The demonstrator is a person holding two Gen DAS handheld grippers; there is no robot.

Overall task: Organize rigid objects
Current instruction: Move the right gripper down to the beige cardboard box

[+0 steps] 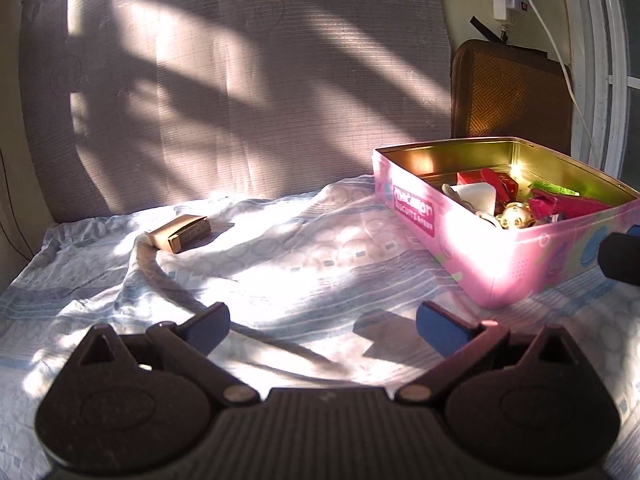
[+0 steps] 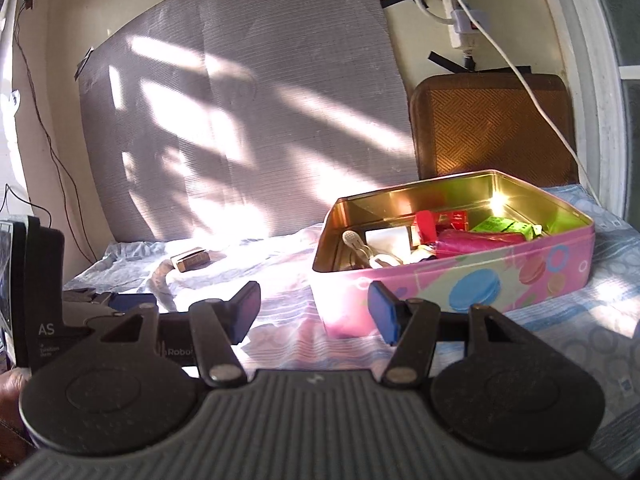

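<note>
A pink tin box [image 1: 472, 248] sits on the bedsheet at the right, holding several small items, red, white and green. It also shows in the right wrist view [image 2: 520, 276]. A small brown cardboard box [image 1: 179, 233] lies on the sheet at the back left, and in the right wrist view [image 2: 191, 259] too. My left gripper [image 1: 322, 328] is open and empty, low over the sheet between the two. My right gripper [image 2: 314, 312] is open and empty, just in front of the tin's near left corner. The left gripper's body [image 2: 100, 308] shows at the left of the right wrist view.
A grey mat [image 1: 224, 92] leans on the wall behind the bed. A brown woven cushion [image 2: 492, 128] stands behind the tin. A power strip and white cables [image 2: 464, 16] hang on the wall. The sheet [image 1: 280, 264] is wrinkled, with a raised fold near the cardboard box.
</note>
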